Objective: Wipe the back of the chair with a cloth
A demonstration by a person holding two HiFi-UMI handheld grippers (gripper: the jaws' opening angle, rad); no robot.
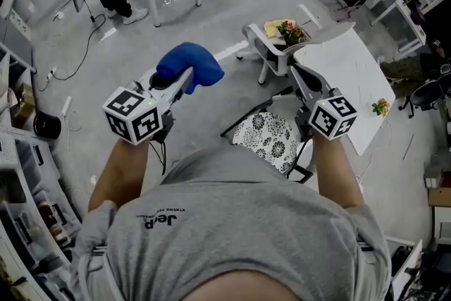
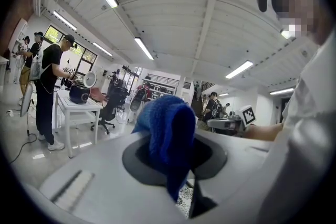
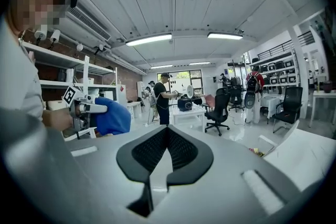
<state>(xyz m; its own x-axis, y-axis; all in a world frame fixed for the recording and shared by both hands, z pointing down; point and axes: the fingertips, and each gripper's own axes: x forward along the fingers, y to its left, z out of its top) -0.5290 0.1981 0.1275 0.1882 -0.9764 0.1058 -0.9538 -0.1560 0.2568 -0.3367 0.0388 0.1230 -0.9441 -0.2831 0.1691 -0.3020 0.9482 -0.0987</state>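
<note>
Grey floor (image 1: 232, 17) spreads below. Nearest, the chair (image 1: 266, 137) sits under and between both grippers. Left gripper (image 1: 184, 75) fingers clamp a blue cloth (image 1: 190, 61) bunched over their tips. Right gripper (image 1: 294, 70) fingers are pressed together, empty. Beyond them stands 1 white chair (image 1: 271, 56).

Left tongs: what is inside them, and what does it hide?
A blue cloth is clamped in the left tongs. Its folds cover the gap, so how deep it sits cannot be seen.

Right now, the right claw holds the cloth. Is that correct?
No: the left claw holds the cloth, as the left gripper view shows. The right claw is shut on nothing.
</note>
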